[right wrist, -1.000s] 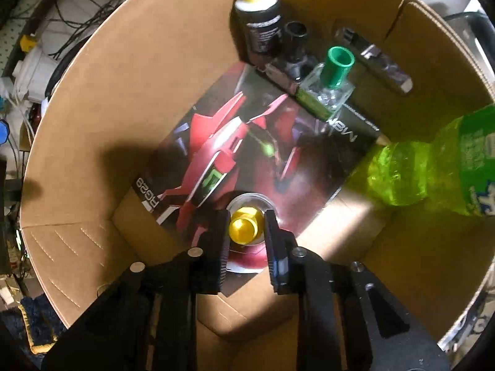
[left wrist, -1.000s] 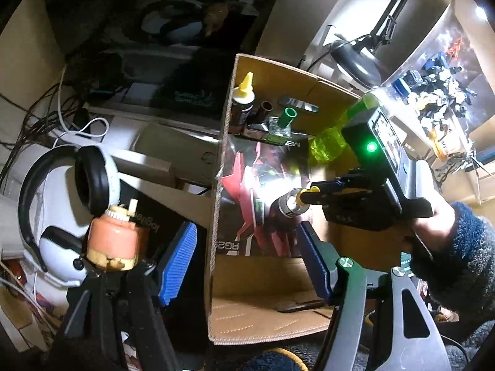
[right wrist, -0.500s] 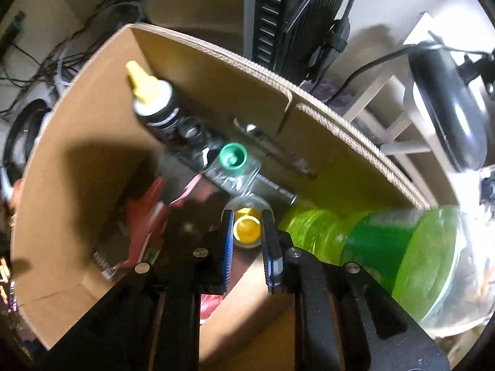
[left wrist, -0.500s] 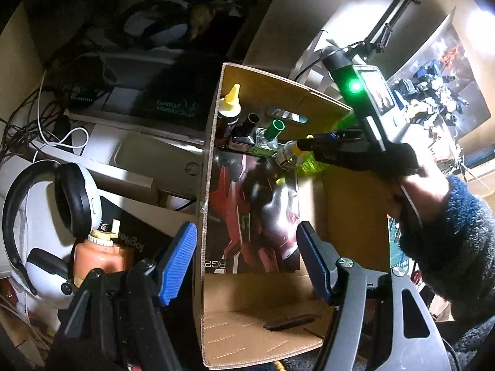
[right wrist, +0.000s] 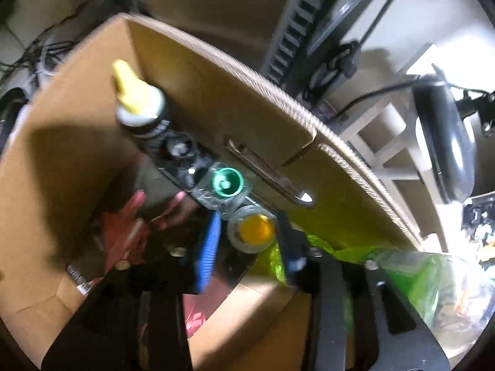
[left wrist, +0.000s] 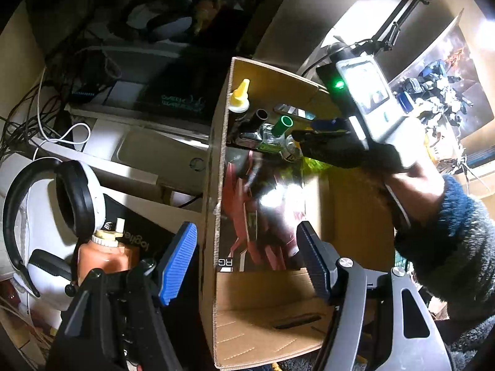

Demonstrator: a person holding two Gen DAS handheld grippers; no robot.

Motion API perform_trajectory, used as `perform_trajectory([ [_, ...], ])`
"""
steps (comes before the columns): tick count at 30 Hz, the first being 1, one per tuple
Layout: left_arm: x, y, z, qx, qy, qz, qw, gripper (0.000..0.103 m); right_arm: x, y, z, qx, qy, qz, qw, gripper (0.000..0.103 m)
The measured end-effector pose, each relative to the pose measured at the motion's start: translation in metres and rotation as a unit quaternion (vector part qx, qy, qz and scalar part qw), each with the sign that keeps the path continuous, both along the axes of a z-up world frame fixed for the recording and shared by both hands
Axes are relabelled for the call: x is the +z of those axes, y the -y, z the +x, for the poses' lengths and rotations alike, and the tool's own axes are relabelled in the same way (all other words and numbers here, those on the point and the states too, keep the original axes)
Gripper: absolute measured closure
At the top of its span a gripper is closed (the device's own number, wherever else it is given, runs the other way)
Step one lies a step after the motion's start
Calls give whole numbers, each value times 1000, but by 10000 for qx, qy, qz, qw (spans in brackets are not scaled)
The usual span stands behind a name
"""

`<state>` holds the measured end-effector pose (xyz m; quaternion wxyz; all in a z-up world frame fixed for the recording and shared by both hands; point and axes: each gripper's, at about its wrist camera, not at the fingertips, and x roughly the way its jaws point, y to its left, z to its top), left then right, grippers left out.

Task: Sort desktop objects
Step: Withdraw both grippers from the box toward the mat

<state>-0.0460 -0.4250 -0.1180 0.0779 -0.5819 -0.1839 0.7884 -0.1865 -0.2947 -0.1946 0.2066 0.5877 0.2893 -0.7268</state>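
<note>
Setting: a dim, cluttered desk with tangled cables, white-and-black over-ear headphones lying at the left, and a black desk lamp glaring from the right.

Receptacle: an open brown cardboard box with a glossy red-printed sheet lying on its floor. Along the far wall a row is forming: a black bottle with a yellow nozzle cap, a small black vial, a clear square glass bottle with a green cap. A large green plastic drink bottle is lying at the right.

Item in hand: a small round jar with a yellow lid, sitting just beside the green-capped bottle at the end of that row.

Right gripper: its jaws are opening, blue pads either side of the jar lid and apparently clear of it.

Left gripper: standing wide, holding nothing, hanging over the box's near edge.

Handling note: the release is probably best finished with the pads fully parted before lifting straight up, since a sideways exit could tip the jar or knock the neighbouring glass bottle.
</note>
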Motion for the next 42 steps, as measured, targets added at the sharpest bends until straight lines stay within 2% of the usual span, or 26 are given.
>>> perform_trajectory([
  [2, 1, -4, -2, -63, -6, 3, 10000, 36, 22, -2, 11, 113, -6, -174, 9998, 53],
  [4, 1, -9, -3, -121, -7, -14, 9999, 36, 53, -8, 26, 280, -49, -415, 9987, 50],
  [6, 2, -14, -3, -158, -12, -29, 9999, 36, 85, -19, 46, 430, -109, -691, 9966, 42],
  [8, 3, -20, -5, -193, -13, -32, 9998, 36, 109, -33, 65, 562, -137, -952, 9938, 26],
  [11, 4, -34, -7, -302, -11, -91, 9995, 36, 125, -66, 89, 600, -175, -1154, 9913, 22],
  [13, 7, -43, -7, -368, -36, -153, 9992, 36, 121, -93, 99, 333, -125, -1162, 9926, 20],
  [16, 13, -60, -7, -455, -95, -282, 9985, 36, 113, -135, 100, -355, 180, -1248, 9914, 19],
  [19, 17, -78, -5, -461, -122, -416, 9980, 36, 103, -190, 106, -1163, 430, -1539, 9803, 19],
  [22, 20, -99, -1, -426, -118, -505, 9977, 36, 101, -241, 117, -1606, 485, -1790, 9694, 19],
  [27, 21, -149, 16, -193, -96, -506, 9985, 36, 98, -326, 146, -1871, 454, -1968, 9613, 19],
  [34, 24, -236, 54, 283, -82, -369, 9989, 36, 73, -435, 189, -1927, 553, -2126, 9563, 18],
  [38, 29, -291, 78, 426, -180, -267, 9986, 36, 55, -493, 206, -2065, 719, -2222, 9502, 18],
  [42, 22, -333, 93, 391, -208, -193, 9988, 36, 41, -538, 219, -2196, 811, -2103, 9492, 18],
])
